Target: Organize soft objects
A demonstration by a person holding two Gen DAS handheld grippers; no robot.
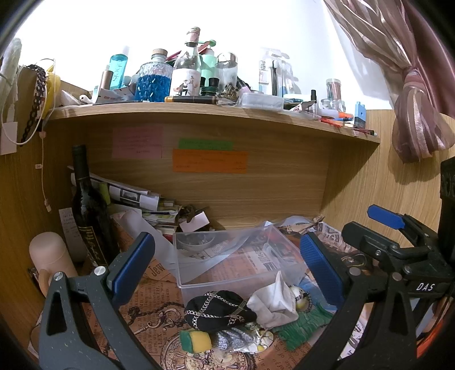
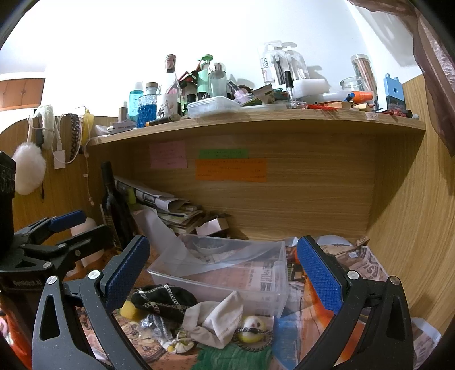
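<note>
Left wrist: left gripper (image 1: pixel 227 264) level, jaws wide, empty

Bright light from above washes out the white wall (image 1: pixel 142 22) in both my views. Under the shelf (image 1: pixel 199 111) it is darker. The curtain (image 1: pixel 409 85) throws a shadow. Edges bend round and go black.

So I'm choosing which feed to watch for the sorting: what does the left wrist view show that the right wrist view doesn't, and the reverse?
Only the left wrist view shows the tied pink curtain and the sponge's green side. Only the right wrist view shows the white fluffy puff hanging on the side panel. Both show the clear plastic bin, the black chain-trimmed pouch, the white cloth, and both open grippers, left and right.
</note>
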